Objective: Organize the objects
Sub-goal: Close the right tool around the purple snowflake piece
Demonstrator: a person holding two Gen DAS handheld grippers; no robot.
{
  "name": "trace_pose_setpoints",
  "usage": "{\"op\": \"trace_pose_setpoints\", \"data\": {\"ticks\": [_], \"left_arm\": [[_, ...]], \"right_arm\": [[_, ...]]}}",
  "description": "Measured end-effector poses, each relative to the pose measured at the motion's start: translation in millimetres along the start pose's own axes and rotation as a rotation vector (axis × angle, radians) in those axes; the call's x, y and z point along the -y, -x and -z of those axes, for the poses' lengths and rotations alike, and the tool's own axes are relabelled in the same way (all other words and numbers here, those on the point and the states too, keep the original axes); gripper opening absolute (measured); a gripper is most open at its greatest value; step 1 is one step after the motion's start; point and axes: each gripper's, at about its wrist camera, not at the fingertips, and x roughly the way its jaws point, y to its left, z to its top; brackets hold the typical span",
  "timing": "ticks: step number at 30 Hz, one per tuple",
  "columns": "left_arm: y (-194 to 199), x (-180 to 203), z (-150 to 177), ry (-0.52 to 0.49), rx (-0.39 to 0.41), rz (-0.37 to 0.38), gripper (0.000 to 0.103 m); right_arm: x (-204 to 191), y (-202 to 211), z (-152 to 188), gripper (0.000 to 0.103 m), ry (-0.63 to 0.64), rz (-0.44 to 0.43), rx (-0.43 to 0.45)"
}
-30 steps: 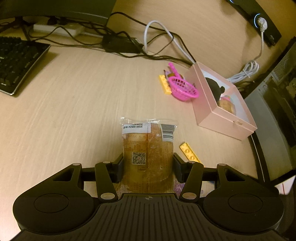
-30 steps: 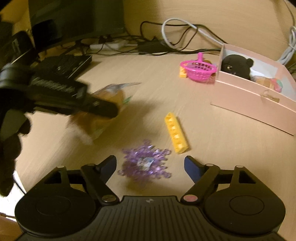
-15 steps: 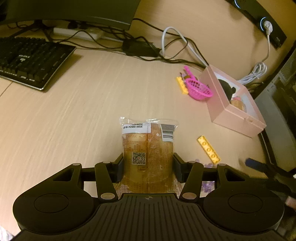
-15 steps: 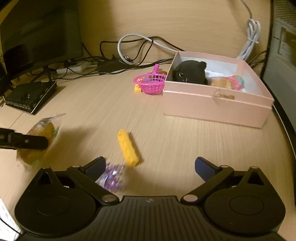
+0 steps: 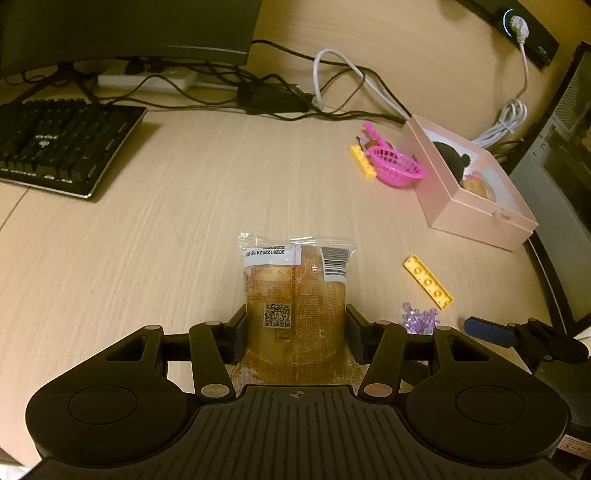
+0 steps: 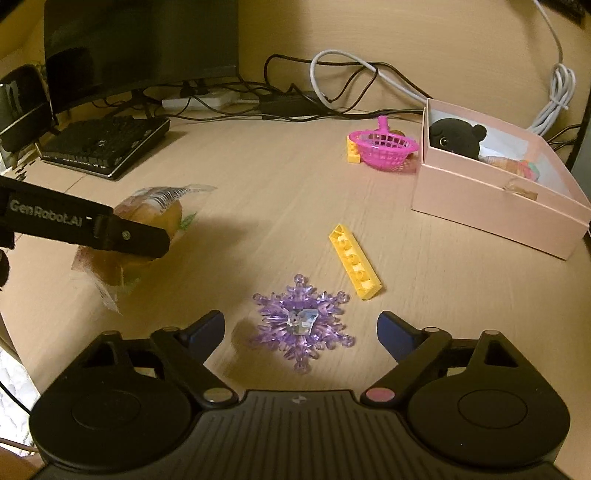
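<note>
My left gripper is shut on a wrapped bread bun and holds it above the desk; the bun also shows in the right wrist view. My right gripper is open, its jaws on either side of a purple crystal snowflake lying on the desk. A yellow brick lies just beyond the snowflake. A pink open box at the right holds a black plush toy and other small items.
A pink toy basket and a second yellow brick sit left of the box. A black keyboard, a monitor and tangled cables line the back. The desk edge runs along the right.
My right gripper has swung back left and down over the snowflake, jaws now flanking it. My left gripper has kept its hold on the bun while drifting over the desk.
</note>
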Motion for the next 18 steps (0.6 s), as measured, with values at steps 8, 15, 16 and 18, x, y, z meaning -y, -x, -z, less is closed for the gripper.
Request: {"op": "trace_pose_setpoints", "data": {"ticks": [8,15,16,18], "left_arm": [[0,1,-1,-0.04,0.003,-0.025,0.056],[-5,3,-3,-0.042,-0.013,-0.014,0.056],[-6,4,-3,-0.043,-0.014,-0.014,0.056],[-7,4,-3,-0.046,-0.016,-0.014,0.056]], "right_arm": [[9,-2,12,0.091,0.02,0.042,-0.026],[34,2,17,0.096,-0.045,0.049,-0.036],[34,2,16,0.098,-0.057,0.041,-0.037],[33,1,16,0.099,-0.066,0.026,-0.035]]}}
